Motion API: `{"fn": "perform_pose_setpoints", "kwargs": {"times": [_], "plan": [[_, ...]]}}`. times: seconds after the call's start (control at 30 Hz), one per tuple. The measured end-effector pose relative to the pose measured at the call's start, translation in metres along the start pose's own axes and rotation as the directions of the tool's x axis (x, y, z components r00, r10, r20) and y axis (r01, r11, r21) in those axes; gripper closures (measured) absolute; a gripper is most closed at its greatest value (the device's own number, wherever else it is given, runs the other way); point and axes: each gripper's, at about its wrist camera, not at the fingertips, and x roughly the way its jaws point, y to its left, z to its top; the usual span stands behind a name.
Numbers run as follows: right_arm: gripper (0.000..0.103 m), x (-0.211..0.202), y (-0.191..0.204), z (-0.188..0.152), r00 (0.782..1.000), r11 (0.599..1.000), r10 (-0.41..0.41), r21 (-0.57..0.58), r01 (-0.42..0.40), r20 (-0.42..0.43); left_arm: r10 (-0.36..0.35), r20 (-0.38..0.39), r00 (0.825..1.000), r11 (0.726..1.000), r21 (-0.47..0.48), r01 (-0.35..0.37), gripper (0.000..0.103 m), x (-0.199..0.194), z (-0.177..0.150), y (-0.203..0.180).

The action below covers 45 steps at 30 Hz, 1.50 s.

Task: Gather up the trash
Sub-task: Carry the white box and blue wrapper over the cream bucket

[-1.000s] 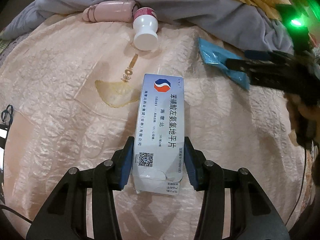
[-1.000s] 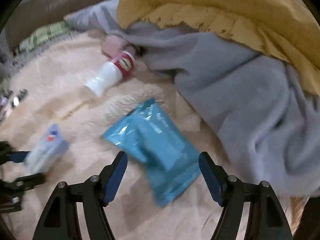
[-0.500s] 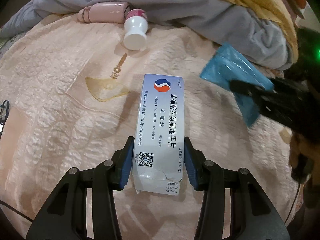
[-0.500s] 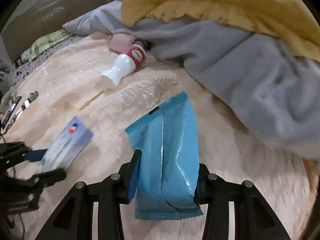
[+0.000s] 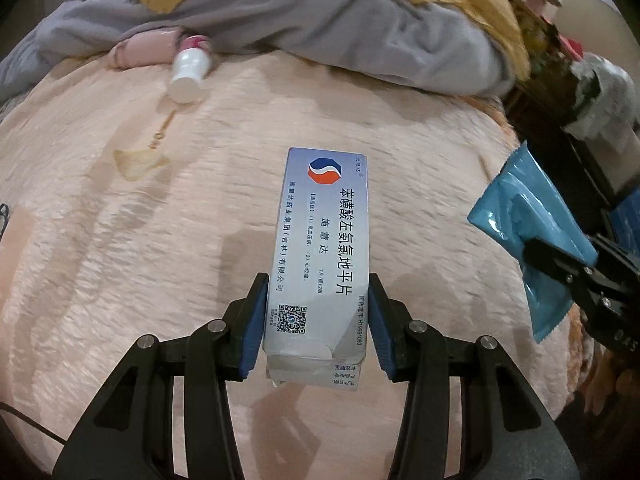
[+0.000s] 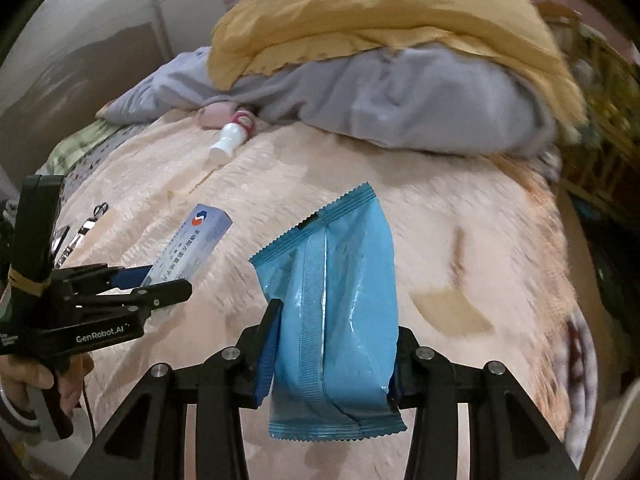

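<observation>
My left gripper (image 5: 316, 326) is shut on a pale blue medicine box (image 5: 322, 248) with a red and blue logo, held clear above the peach blanket (image 5: 120, 240). My right gripper (image 6: 332, 350) is shut on a blue plastic wrapper (image 6: 340, 280), which hangs between the blue pads above the bed. The wrapper (image 5: 528, 232) also shows at the right edge of the left wrist view. The box (image 6: 196, 244) and the left gripper (image 6: 160, 286) appear at the left of the right wrist view. A white bottle (image 5: 188, 72) with a pink label lies far back on the blanket.
A grey blanket (image 5: 340, 28) and a yellow cover (image 6: 380, 20) are heaped along the far side of the bed. A pink object (image 5: 140, 50) lies beside the bottle. Dark clutter (image 5: 560, 92) stands off the bed's right edge. A hand (image 6: 44, 384) grips the left tool's handle.
The right gripper closed on the blue wrapper and lifted it off the blanket, swinging right. The left gripper carried the box the same way; the bottle now looks farther off.
</observation>
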Motion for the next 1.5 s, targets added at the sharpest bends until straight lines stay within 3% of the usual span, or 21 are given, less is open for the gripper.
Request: {"fn": "perform_pose_setpoints", "kwargs": {"times": [0.67, 1.1, 1.5], "plan": [[0.061, -0.107, -0.083, -0.071, 0.985, 0.967, -0.149, 0.221, 0.128, 0.085, -0.100, 0.006, 0.995, 0.972, 0.217, 0.096, 0.058, -0.012, -0.013, -0.136], [0.060, -0.156, -0.144, -0.114, 0.964, 0.908, -0.247, 0.372, 0.194, 0.099, -0.140, -0.004, 0.990, 0.932, 0.338, 0.133, 0.058, -0.011, -0.019, -0.211], [0.060, -0.195, -0.197, -0.155, 0.935, 0.833, -0.347, 0.482, 0.273, 0.071, -0.209, -0.023, 0.978, 0.874, 0.444, 0.197, 0.058, -0.006, -0.019, -0.287]]}}
